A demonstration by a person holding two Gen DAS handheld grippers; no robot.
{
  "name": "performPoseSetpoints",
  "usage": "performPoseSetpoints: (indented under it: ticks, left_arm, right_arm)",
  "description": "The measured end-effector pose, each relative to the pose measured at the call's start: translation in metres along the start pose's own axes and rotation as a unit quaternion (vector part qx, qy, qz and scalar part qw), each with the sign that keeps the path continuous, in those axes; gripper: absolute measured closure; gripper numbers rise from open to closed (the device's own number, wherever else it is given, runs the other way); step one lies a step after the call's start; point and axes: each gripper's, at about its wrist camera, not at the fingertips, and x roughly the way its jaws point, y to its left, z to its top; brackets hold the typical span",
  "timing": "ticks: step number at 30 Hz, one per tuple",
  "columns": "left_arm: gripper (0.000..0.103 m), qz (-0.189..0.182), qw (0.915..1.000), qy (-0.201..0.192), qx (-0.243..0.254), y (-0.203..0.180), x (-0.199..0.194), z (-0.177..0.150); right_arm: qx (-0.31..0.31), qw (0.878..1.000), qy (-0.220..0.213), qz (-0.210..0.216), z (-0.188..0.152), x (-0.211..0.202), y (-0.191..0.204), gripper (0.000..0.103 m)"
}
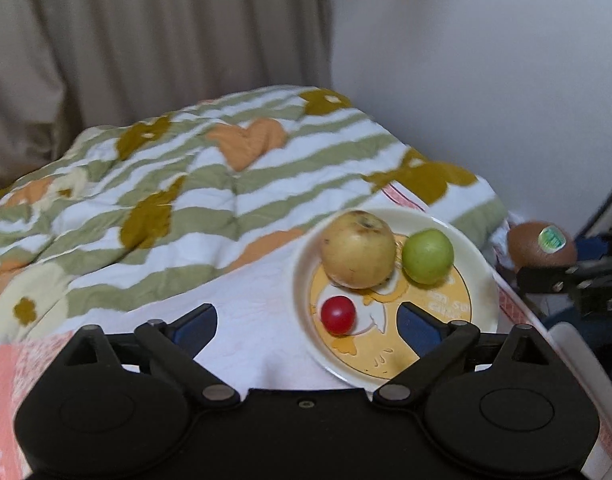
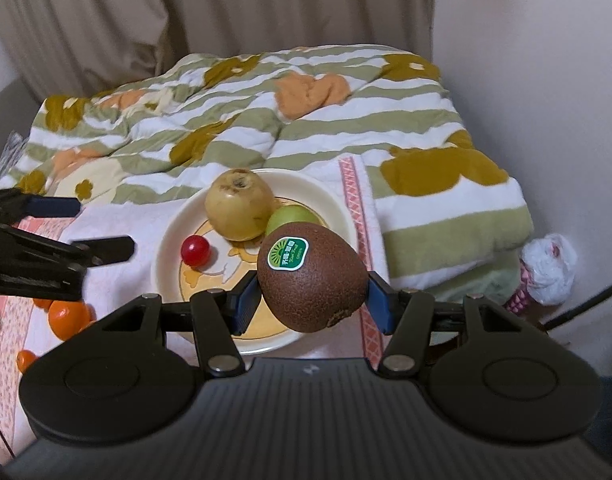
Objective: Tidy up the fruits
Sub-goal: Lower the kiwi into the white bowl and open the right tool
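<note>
While left tool [image 1: 308, 320] gapes, right tool [image 2: 312, 300] clamps kiwi [image 2: 312, 276].

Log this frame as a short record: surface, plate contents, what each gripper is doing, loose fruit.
surface: bed with striped quilt and white cloth
plate: yellow apple, green fruit, red cherry tomato
right gripper: shut on kiwi, held above the plate's near right edge
left gripper: open, holding nothing, near the plate's left side
loose fruit: oranges on the cloth left of the plate
other: white plastic bag by the wall
</note>
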Motion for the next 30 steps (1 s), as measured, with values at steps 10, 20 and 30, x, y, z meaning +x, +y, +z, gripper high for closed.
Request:
performPoseSetpoints:
  ticks: [10, 20, 30]
  left_arm:
    - [0.004, 0.039, 0.9978, -0.008, -0.054, 0.013, -0.037, -0.019]
    - [0.004, 0.065, 0.9938, -0.002, -0.091, 0.032, -0.052, -0.043]
    - [0.004, 0.07, 0.9915, -0.014, -0.108, 0.033, -0.069, -0.053]
  right_arm:
    - [-0.052, 0.998, 0.036, 0.024, 0.002, 0.048, 0.026, 0.031]
    - [-0.073, 0.995, 0.064, 0.026, -0.009, 0.09, 0.037, 0.031]
    - [-0.113, 0.993, 0.016, 0.017, -0.013, 0.067, 0.045, 0.0]
